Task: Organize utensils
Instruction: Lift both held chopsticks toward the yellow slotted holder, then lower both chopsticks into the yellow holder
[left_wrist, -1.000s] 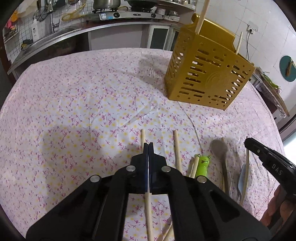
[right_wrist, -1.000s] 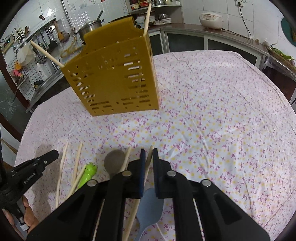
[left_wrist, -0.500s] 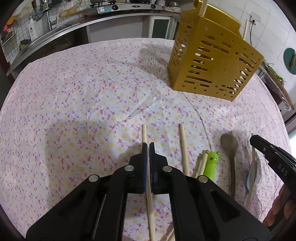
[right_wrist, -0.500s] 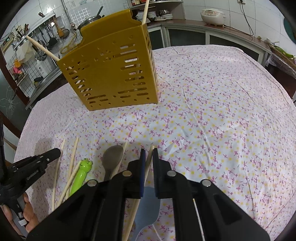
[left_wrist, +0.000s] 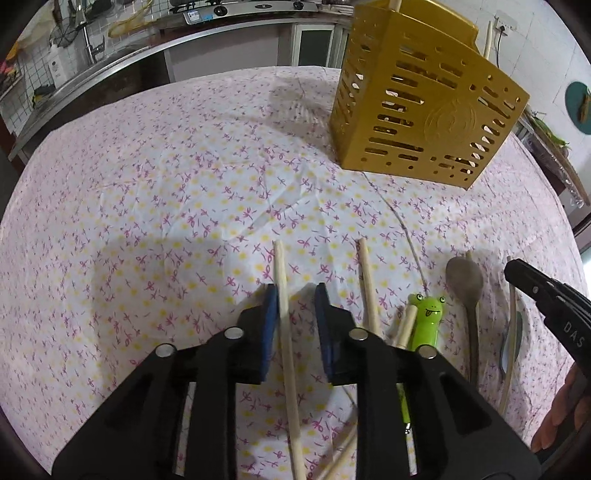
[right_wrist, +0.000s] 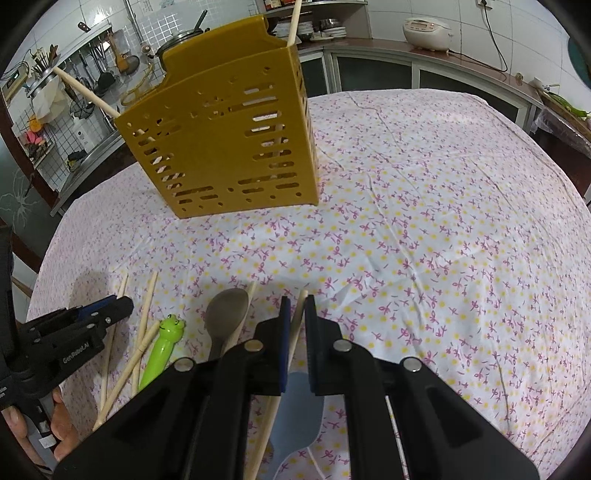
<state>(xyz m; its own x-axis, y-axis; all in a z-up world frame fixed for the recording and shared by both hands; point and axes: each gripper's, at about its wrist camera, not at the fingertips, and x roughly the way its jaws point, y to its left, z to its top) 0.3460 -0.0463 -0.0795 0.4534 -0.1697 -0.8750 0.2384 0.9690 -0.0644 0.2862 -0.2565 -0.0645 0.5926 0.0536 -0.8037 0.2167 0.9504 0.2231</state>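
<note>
While the left gripper opens, jaws apart around a chopstick lying on the cloth | right gripper clamped on another chopstick | sticks likely light, stiff, slippery; grip mid-shaft | spoon, frog pen just beside | holder stands beyond.

A white tablecloth printed with small pink and yellow flowers covers the table. Behind it runs a kitchen counter with dark glass cabinet doors, and on it a white rice cooker stands plugged into the tiled wall. On the far side, ladles and other tools hang on a wire rack near a steel pot and a gas stove.
</note>
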